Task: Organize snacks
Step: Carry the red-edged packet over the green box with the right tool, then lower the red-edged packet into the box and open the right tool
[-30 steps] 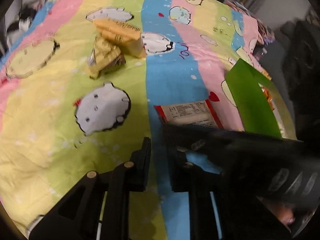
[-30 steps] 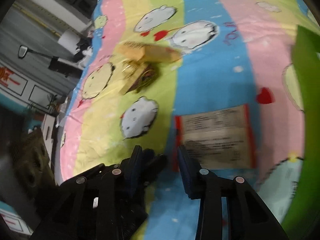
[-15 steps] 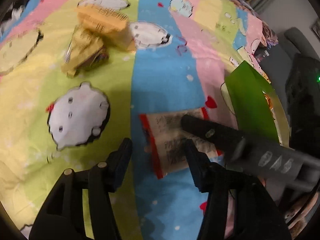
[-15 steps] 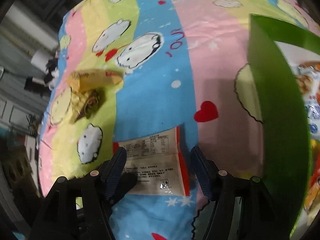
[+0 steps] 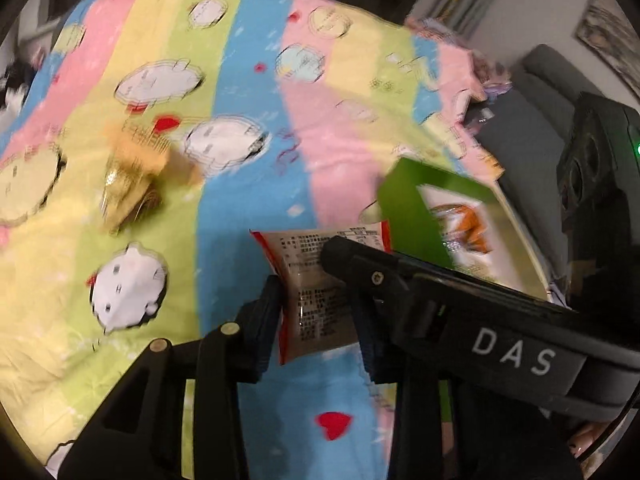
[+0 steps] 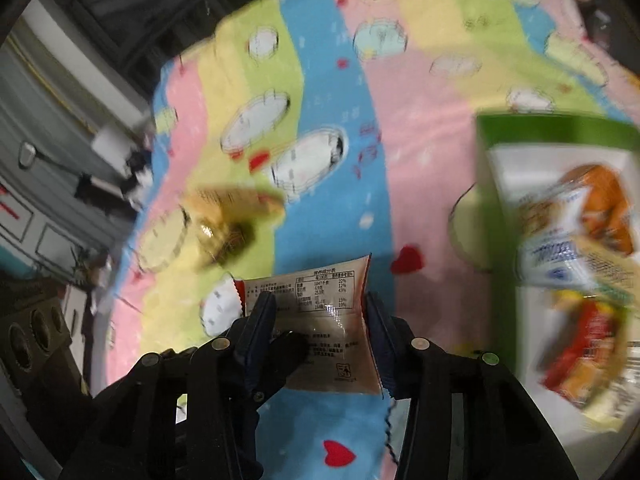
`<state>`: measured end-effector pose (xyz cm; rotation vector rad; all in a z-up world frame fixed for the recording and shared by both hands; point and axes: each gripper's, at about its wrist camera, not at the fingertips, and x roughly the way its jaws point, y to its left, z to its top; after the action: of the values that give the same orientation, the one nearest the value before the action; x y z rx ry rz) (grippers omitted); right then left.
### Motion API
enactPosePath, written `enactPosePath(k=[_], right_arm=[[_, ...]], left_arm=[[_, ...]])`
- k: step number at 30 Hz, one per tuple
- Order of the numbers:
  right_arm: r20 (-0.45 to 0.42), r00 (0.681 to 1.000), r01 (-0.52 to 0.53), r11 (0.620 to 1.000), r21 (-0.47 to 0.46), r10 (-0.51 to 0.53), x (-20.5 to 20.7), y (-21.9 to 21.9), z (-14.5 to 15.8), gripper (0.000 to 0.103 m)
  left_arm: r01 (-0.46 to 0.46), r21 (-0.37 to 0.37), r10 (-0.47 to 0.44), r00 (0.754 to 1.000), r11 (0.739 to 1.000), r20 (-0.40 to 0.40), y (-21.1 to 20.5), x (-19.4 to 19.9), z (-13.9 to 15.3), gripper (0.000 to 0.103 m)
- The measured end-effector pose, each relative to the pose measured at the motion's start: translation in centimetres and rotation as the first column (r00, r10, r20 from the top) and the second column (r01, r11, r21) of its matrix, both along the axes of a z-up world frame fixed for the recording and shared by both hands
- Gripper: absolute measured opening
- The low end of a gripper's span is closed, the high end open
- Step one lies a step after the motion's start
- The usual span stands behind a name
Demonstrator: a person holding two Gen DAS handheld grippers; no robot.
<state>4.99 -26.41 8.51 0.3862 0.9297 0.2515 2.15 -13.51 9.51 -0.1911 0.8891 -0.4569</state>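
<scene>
- Left wrist view: the left gripper (image 5: 318, 312) has just been closing, and its two fingers now press on the side edges of a red-edged snack packet (image 5: 316, 280), printed back facing the camera, held above the striped cartoon bedsheet (image 5: 240, 160).
- Left wrist view: a finger of the right gripper (image 5: 360, 264) crosses in from the right and lies against the same packet.
- Left wrist view: just to the right of the packet stands a green box (image 5: 412, 216), open at the top; inside it a white-and-orange wrapper (image 5: 460, 228) can be made out, blurred.
- Left wrist view: well apart on the yellow-green stripes lie two golden snack packs (image 5: 136, 172), touching each other.
- Right wrist view: the right gripper (image 6: 320, 332) has likewise just been closing; its fingers clamp the red-edged snack packet (image 6: 320, 312) from both sides, off the bedsheet (image 6: 332, 120).
- Right wrist view: the green box (image 6: 496, 216) is at the right, holding several packets (image 6: 580, 240): an orange-and-white one, a blue-and-white one, and a red one below. Details are blurred.
- Right wrist view: the golden snack packs (image 6: 224, 220) lie to the left on the sheet.
</scene>
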Motion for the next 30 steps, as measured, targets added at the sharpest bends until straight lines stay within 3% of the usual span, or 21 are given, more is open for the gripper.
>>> enactPosePath(k=[6, 17, 23, 30], right_arm=[[0.113, 0.986, 0.117, 0.993, 0.022, -0.119, -3.3, -4.6, 3.5, 0.049], [0.076, 0.933, 0.353, 0.935, 0.004, -0.353, -5.5, -13.0, 2.8, 0.049], [0.003, 0.908, 0.418, 0.908, -0.02, -0.418, -5.3, -15.3, 0.8, 0.05], [-0.058, 0.914, 0.404, 0.913, 0.053, -0.401, -3.9, -16.7, -2.2, 0.05]], left_arm=[[0.114, 0.01, -0.114, 0.989, 0.993, 0.094, -4.7, -1.2, 3.4, 0.033], [0.313, 0.039, -0.314, 0.949, 0.949, 0.019, -14.1, -0.5, 2.2, 0.033], [0.359, 0.077, -0.357, 0.933, 0.93, -0.043, -17.6, 0.0, 0.3, 0.036], [0.293, 0.076, -0.281, 0.95, 0.953, -0.137, -17.7, 1.3, -1.9, 0.035]])
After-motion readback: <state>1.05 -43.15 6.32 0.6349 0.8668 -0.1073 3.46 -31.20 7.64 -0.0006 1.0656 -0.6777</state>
